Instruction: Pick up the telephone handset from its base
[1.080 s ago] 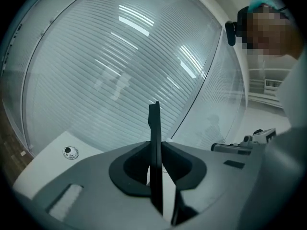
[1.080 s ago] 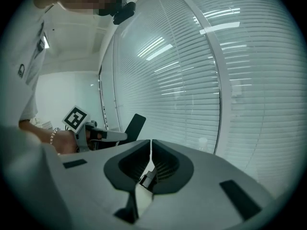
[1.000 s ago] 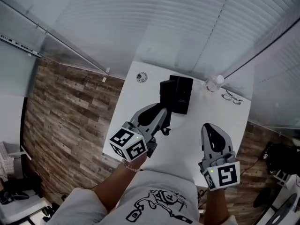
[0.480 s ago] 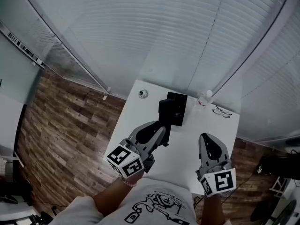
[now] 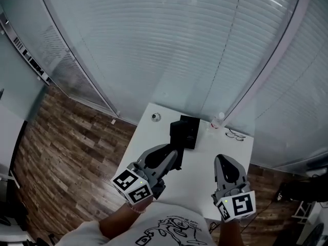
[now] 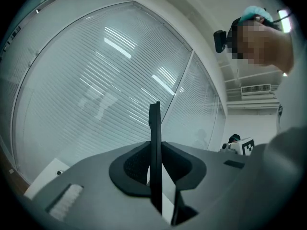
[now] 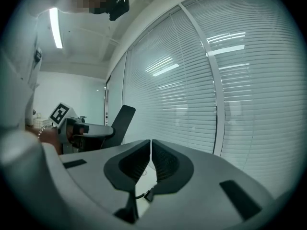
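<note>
Your left gripper (image 5: 173, 157) pinches the slim black handset (image 6: 154, 128), its pads pressed against the two flat faces with the handset standing upright between them. It is held out over the near side of the white table (image 5: 205, 163), and it appears to be clear of the telephone base (image 5: 183, 132), which sits farther off at the table's middle. Your right gripper (image 5: 225, 162) hangs to the right with its jaws pressed together on nothing. To finish the lift well, keep the pinch firm and the handset upright. Carry it straight away from the base rather than swinging it, in case a cord trails. Keep the idle right gripper away from the bottle (image 5: 218, 121) and the glasses (image 5: 233, 134) at the far right edge. Much is hard to make out. The left gripper view shows the handset only edge-on against the blinds (image 6: 105, 80), so its face cannot be seen. Its lower end drops out of sight behind the jaws. No view shows clearly whether a cord links it to the base. From the head view the gripper body hides the contact itself. The small round object (image 5: 156, 117) at the far left corner is too small to name.
</note>
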Demonstrator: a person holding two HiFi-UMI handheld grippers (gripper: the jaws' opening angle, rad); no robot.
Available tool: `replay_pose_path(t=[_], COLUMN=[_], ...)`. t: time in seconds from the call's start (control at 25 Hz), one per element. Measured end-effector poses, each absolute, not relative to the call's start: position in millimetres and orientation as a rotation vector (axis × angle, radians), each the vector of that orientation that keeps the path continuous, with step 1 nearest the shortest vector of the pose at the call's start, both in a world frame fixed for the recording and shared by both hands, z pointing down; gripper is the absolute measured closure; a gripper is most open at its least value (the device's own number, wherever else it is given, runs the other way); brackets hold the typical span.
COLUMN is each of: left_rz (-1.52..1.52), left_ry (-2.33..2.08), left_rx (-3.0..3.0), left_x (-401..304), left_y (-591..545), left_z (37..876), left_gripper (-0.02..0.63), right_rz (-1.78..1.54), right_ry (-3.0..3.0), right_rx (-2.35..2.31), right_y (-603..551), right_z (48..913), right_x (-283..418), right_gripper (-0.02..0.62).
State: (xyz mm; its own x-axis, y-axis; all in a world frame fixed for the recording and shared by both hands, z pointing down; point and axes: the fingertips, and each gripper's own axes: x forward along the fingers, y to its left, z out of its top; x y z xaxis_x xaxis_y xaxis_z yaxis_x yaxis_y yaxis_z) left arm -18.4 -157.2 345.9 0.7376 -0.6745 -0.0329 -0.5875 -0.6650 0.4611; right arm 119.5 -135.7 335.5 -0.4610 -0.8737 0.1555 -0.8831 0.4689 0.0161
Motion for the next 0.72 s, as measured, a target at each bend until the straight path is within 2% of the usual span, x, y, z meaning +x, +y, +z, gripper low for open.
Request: replay_pose_path(t=[0.36,0.72], left_rz=[-0.334,-0.376], left_ry=[-0.918,-0.893], left_rx=[2.567,2.609], left_x=[-16.2,-22.3], left_y=[-134.8,-118.8], left_z=[288.2,280.1], left_gripper=[0.541,0.541], right_rz=[0.044,0.025], right_ry=[-2.580,-2.597], right_rx=[1.541,1.540], right_y=[-117.8,-98.4], right_z=[281.7,275.7], right_x=[118.0,113.8], right_gripper=[0.584,0.584])
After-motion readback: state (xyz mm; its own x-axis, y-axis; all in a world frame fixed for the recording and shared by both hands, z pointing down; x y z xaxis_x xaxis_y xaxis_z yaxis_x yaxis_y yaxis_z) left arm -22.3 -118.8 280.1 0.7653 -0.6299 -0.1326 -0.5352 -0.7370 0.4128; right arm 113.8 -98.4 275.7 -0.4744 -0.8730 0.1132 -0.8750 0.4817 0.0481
